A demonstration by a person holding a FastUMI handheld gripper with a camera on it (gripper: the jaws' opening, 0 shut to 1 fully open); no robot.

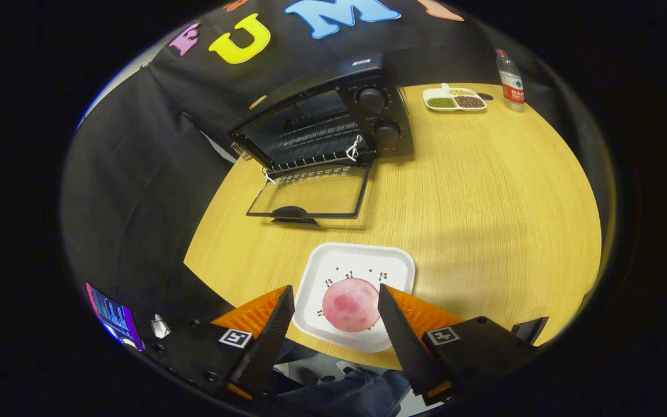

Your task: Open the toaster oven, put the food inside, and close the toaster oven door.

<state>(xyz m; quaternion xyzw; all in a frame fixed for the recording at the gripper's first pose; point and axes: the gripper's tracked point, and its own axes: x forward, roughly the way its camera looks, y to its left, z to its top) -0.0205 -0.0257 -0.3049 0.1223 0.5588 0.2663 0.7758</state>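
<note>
Although the round light-wood desk [484, 191] takes up most of the middle and right of the frame, little stands on it. The largest thing is the black toaster oven [333, 116], in the upper centre, close to the desk's far-left edge and backed by black cloth. Its glass door [310, 197] is folded fully down and lies flat on the desk, with the dark handle [290, 213] at its near rim pointing toward the camera. The wire rack [316, 136] shows inside the open cavity, and two round black knobs [378, 116] sit one above the other on the panel to the right of the opening. A bit of white string hangs at each lower corner of the opening.

In the lower centre, well apart from the door's handle with bare wood between them, sits a white square plate [362, 269] with a small dotted pattern. On it rests the food, a round pink bun-like piece [350, 304], toward the plate's near side.

The gripper [333, 307] comes in from the bottom of the frame, its jaws spread wide. The black and orange fingers [272, 330] stand either side of the pink food, the right one just beside it and the left one clear of it, over the plate's left edge; neither presses on it.

In the upper right, far from the oven, lie a small white divided dish [454, 99] of green and brown grains and, beside it, a clear plastic water bottle [510, 81] with a red label. At the lower left a small lit screen [114, 315] glows beyond the desk.
</note>
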